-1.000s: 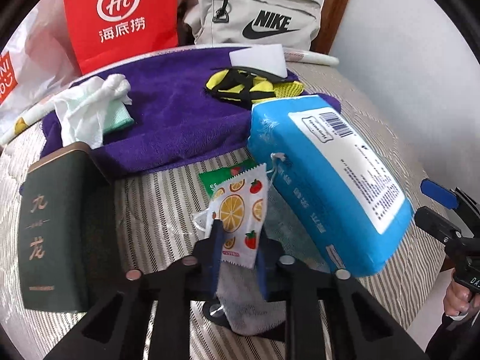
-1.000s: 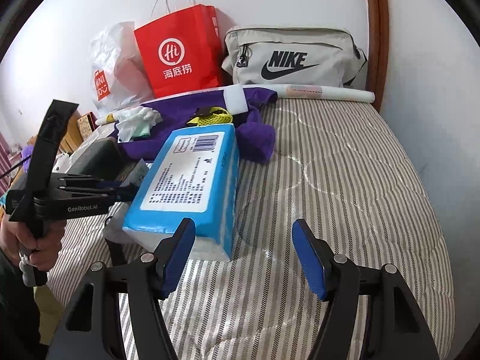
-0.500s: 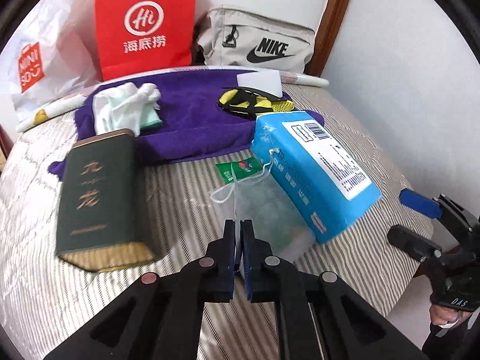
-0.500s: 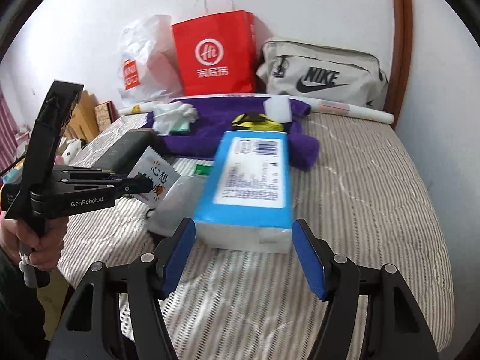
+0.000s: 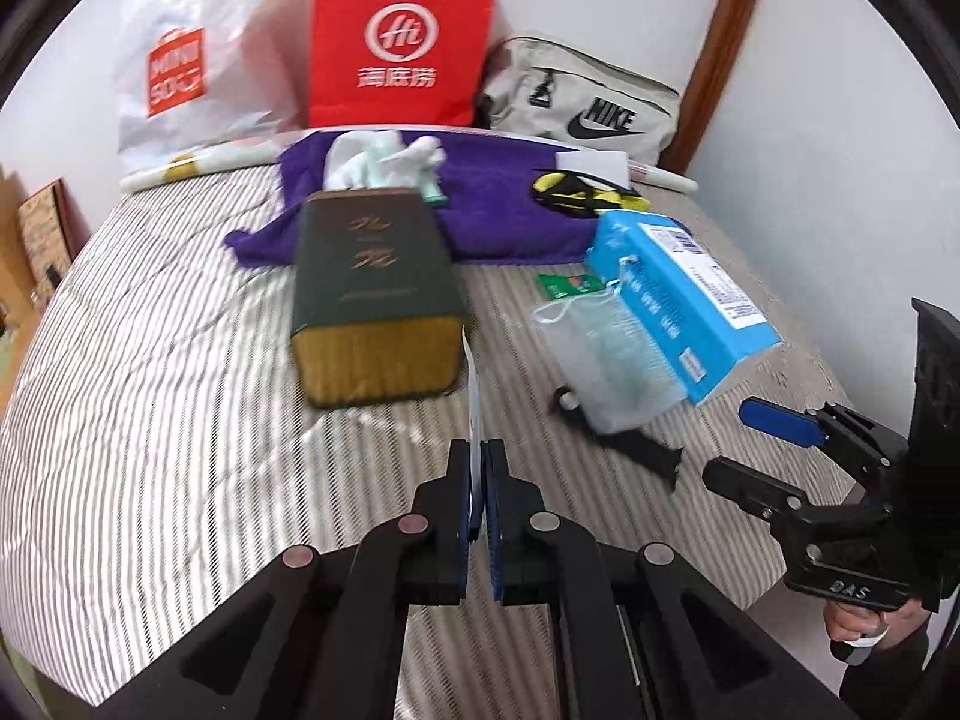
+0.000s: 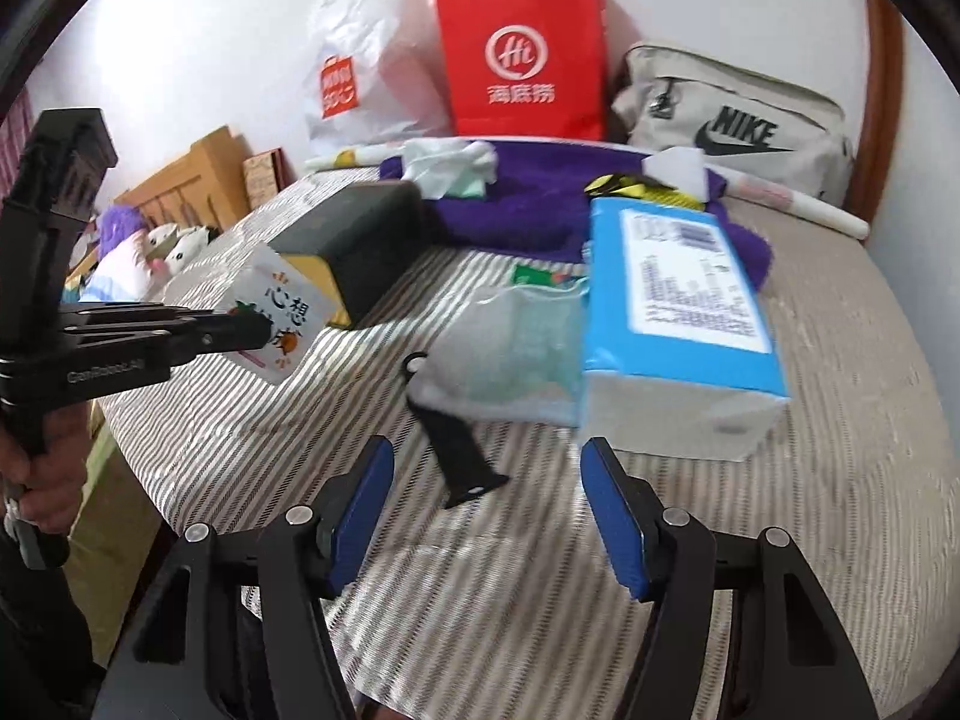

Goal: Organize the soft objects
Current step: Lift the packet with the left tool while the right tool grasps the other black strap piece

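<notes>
The left gripper [image 5: 478,468] is clenched on a fruit-printed sachet [image 6: 277,312], holding it clear of the striped bed [image 5: 150,420], near the end of a dark green box [image 5: 375,294]. The right gripper [image 6: 486,516], its jaws closing with nothing between them, hangs above a black strap [image 6: 453,450] that lies just left of a blue tissue pack [image 6: 678,300], with a translucent mesh pouch [image 6: 516,354] resting against the pack's left side.
</notes>
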The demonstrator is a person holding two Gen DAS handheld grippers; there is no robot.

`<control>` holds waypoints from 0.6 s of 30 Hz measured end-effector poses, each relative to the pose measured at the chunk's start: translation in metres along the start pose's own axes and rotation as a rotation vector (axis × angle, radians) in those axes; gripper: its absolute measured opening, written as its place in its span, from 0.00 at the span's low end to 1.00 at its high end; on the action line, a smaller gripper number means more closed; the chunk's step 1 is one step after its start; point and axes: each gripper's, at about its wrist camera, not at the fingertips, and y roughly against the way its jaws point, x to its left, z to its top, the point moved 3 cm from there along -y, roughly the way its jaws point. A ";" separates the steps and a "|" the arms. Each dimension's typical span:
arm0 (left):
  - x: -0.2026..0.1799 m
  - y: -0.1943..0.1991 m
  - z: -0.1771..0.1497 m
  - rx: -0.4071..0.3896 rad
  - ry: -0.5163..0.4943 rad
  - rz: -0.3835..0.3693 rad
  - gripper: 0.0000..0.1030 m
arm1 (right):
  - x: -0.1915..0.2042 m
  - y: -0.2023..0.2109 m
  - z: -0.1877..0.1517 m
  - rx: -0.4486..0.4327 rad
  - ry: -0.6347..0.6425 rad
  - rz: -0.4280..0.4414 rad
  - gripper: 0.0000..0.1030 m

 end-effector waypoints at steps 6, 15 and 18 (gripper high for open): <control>0.022 -0.004 -0.011 0.009 0.045 0.020 0.05 | 0.012 -0.024 -0.002 0.041 0.017 0.011 0.60; 0.032 -0.005 -0.012 -0.007 0.055 0.000 0.05 | 0.024 -0.046 -0.005 0.083 0.082 -0.034 0.22; 0.036 -0.004 -0.013 -0.009 0.068 -0.015 0.05 | 0.027 -0.041 -0.009 0.129 0.111 -0.019 0.21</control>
